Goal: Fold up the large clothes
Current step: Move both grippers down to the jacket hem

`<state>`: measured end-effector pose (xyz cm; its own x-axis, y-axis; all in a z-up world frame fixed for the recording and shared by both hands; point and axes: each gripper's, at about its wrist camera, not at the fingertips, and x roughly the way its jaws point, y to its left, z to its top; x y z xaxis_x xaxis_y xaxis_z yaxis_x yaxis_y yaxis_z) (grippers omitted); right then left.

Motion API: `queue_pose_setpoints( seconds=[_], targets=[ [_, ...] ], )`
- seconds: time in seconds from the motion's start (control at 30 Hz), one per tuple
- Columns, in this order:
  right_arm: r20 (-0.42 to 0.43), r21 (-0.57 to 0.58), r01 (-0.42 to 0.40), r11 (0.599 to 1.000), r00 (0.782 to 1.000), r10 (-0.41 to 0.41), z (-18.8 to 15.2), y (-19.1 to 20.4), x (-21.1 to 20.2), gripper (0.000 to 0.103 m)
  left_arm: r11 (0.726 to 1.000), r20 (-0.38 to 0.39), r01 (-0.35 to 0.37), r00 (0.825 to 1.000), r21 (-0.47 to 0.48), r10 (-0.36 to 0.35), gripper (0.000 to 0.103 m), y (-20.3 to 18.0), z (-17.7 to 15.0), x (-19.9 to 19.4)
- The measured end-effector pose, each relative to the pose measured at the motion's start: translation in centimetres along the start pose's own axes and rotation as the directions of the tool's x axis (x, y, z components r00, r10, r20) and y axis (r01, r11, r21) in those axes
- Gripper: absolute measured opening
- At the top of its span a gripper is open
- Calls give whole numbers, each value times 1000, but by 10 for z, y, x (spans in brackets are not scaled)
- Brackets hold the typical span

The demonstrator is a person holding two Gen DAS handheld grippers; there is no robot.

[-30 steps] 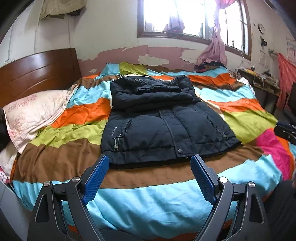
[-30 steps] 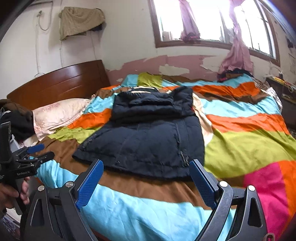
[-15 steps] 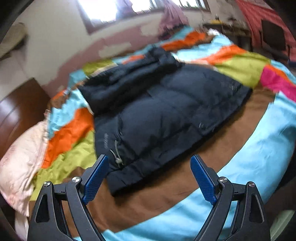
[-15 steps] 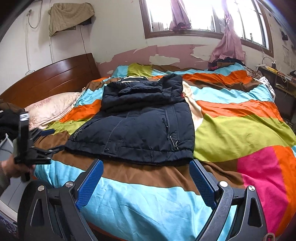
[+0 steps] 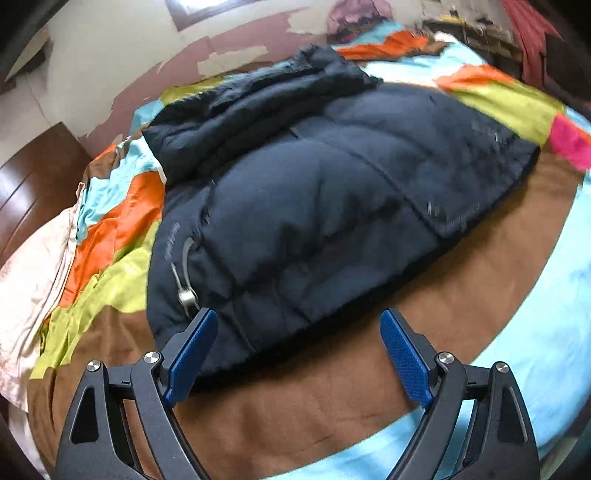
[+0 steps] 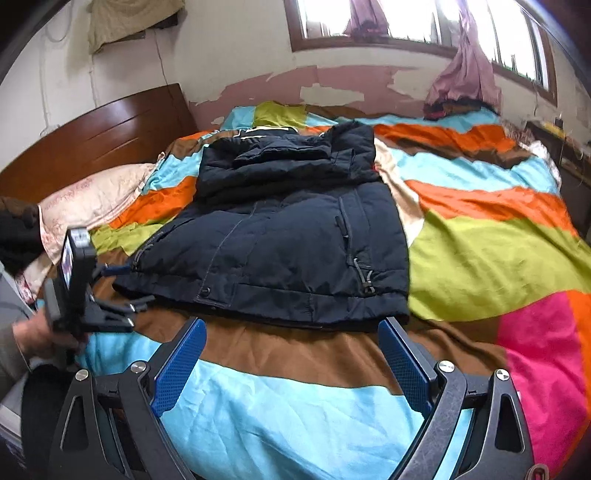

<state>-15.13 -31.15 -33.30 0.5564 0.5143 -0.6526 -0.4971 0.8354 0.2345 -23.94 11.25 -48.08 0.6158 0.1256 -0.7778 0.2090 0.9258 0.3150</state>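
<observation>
A dark navy puffer jacket (image 5: 314, 206) lies front-up on the bed with its sleeves folded across the upper part; it also shows in the right wrist view (image 6: 280, 236). My left gripper (image 5: 299, 347) is open and empty, close over the jacket's near left hem corner, its left finger (image 5: 192, 350) next to the zipper pull. The left gripper also shows in the right wrist view (image 6: 129, 284) at the jacket's left hem corner. My right gripper (image 6: 291, 354) is open and empty, just short of the hem, over the brown stripe.
The bed carries a striped quilt (image 6: 480, 258) in brown, cyan, green, orange and pink. A pink pillow (image 6: 85, 199) and wooden headboard (image 6: 96, 140) are at the left. A window (image 6: 406, 22) and peeling wall are behind. A desk (image 6: 569, 155) stands at the far right.
My left gripper has moved forward and down to the jacket's left hem corner, tilting as it went. My right gripper has come slightly closer to the hem. Both stay open.
</observation>
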Motion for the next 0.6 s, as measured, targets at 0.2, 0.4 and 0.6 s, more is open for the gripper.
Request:
queue_pose_setpoints(
  seconds=[0.2, 0.4, 0.6],
  targets=[
    [-22, -9, 1, 1000, 1000, -1, -4, 3, 7, 94, 992, 36, -90, 996, 90, 87, 88, -4, -4, 10],
    [-42, 18, 20, 1000, 999, -19, -10, -6, 15, 94, 993, 69, -85, 994, 79, 79, 85, 5, -3, 14],
    [-67, -42, 69, 997, 995, -71, -11, -15, 39, 94, 994, 60, -91, 994, 66, 87, 68, 11, 3, 16]
  ],
)
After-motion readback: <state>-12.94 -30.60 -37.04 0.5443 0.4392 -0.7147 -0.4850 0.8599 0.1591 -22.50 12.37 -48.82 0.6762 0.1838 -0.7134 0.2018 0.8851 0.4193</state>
